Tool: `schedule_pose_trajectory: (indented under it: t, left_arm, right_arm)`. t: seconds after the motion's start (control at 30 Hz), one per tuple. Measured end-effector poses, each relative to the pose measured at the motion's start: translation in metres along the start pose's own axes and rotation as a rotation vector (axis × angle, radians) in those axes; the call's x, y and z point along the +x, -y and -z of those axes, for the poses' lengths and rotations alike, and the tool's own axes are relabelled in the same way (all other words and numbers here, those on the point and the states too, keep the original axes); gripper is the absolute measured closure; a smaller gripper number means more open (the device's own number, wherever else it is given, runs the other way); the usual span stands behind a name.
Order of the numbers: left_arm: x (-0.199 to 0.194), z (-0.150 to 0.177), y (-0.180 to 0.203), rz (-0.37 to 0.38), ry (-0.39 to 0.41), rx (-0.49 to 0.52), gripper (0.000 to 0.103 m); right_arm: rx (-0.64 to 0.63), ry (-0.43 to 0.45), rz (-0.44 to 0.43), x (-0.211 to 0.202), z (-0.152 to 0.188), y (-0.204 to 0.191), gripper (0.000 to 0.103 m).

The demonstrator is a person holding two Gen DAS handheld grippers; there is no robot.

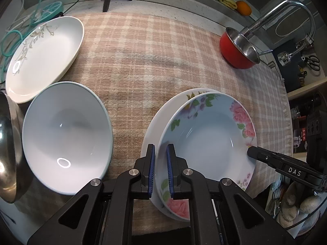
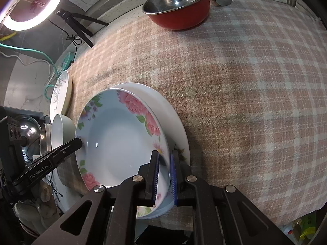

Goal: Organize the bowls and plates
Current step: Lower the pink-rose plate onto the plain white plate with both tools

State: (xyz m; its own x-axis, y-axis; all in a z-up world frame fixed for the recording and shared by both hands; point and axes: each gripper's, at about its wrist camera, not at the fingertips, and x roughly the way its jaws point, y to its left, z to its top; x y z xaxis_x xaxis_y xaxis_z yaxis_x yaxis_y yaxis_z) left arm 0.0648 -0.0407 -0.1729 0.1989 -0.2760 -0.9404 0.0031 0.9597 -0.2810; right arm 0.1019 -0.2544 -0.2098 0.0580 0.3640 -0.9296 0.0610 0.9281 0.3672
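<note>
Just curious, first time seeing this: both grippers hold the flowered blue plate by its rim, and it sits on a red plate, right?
Not quite. The flowered blue plate sits on a white plate, not a red one; the right wrist view shows it. Both the left gripper and right gripper straddle its rim.

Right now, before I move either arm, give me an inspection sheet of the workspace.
Surface: plaid cloth over the counter.
Job's things: floral blue plate on a white plate; white bowl; leaf-pattern plate; red pot.
Clutter: steel bowl at the left edge; orange.
Grippers: left gripper and right gripper each straddle the floral plate's rim.
Cables: teal cable behind the cloth.
Surroundings: faucet; ring light.
</note>
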Motion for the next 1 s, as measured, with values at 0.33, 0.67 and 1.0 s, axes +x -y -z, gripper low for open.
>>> schedule_pose_trajectory:
  t: [0.33,0.67,1.0]
  left_arm:
    - [0.0052,0.0005,-0.0006,-0.003,-0.012,0.000,0.094]
    - [0.0063,-0.0006,-0.0009,-0.005,-0.012,0.001,0.094]
    - [0.0067,-0.0015,-0.0006,-0.009,-0.005,0.006,0.094]
  right_arm:
    - [0.003,-0.005,0.002,0.0026,-0.0012,0.0031,0.093]
    - [-0.009,-0.004,0.008,0.0026,-0.0032,0.0027,0.093]
    - [-0.028,-0.001,0.009,0.0039,-0.0039,0.0003,0.092]
